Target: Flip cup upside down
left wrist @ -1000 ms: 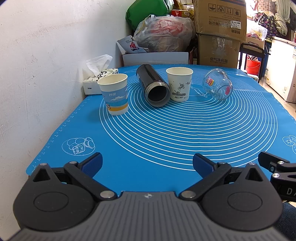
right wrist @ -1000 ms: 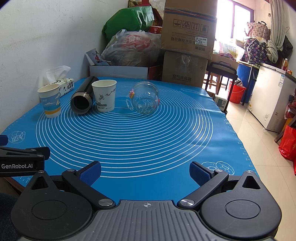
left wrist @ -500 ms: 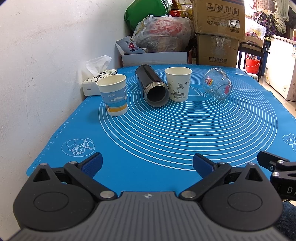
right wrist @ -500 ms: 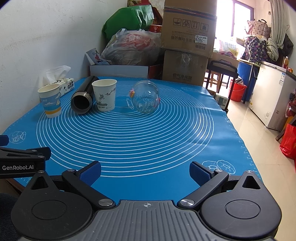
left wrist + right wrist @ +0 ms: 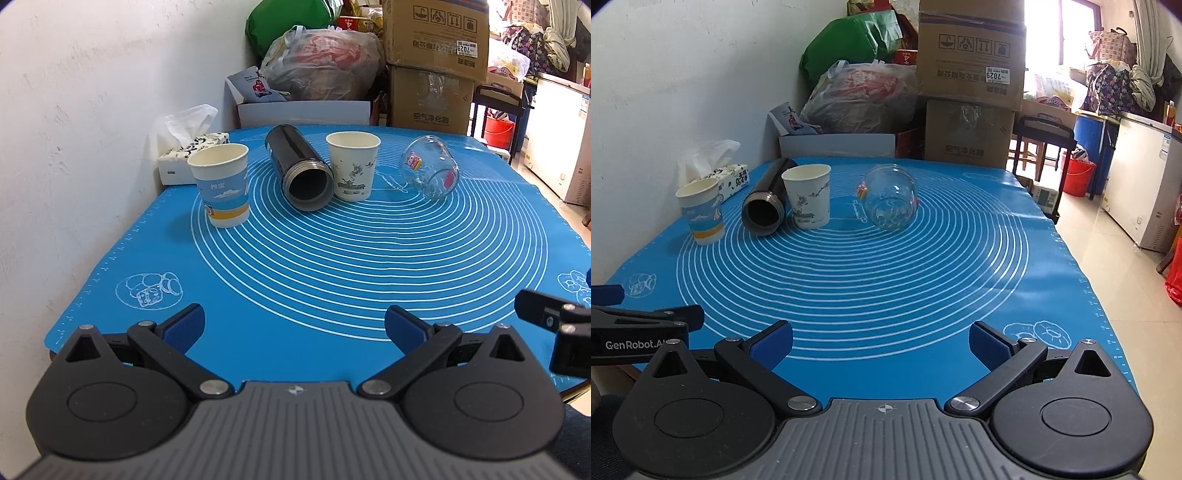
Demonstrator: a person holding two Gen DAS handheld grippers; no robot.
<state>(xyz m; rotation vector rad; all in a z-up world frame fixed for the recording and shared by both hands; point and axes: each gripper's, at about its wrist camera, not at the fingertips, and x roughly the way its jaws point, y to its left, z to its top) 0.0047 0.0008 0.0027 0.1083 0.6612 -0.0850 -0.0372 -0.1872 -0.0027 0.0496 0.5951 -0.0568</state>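
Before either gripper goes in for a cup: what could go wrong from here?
1. The white paper cup stands right against the black flask lying on its side; a finger on that side may nudge the flask and it could roll.
2. The glass jar lies on its side and may roll if bumped.
3. The blue paper cup is thin paper; a hard squeeze may crush it. Both the left gripper and right gripper are open.

blue-banded paper cup (image 5: 221,184) upright, mouth up, left of black flask (image 5: 298,168) | floral white paper cup (image 5: 353,165) upright, touching flask's right | glass cup (image 5: 430,171) on its side, further right
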